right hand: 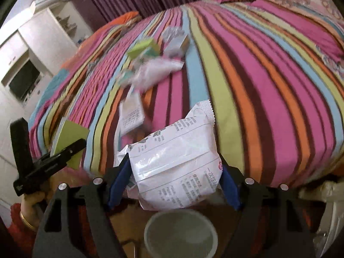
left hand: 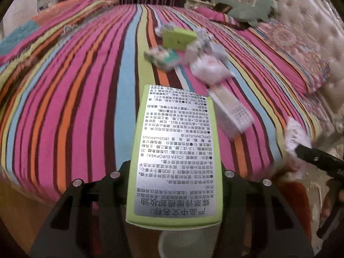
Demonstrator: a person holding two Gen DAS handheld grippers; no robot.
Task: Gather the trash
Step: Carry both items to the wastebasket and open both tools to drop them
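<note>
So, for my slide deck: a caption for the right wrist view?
Right gripper holding a white plastic packet above the striped bedspread.

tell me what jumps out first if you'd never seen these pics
The bright striped bedspread fills both views, with a heap of litter at its middle. Up close, the left gripper clamps a lime-green box, and the right gripper pinches a white plastic packet above a pale bin.
</note>
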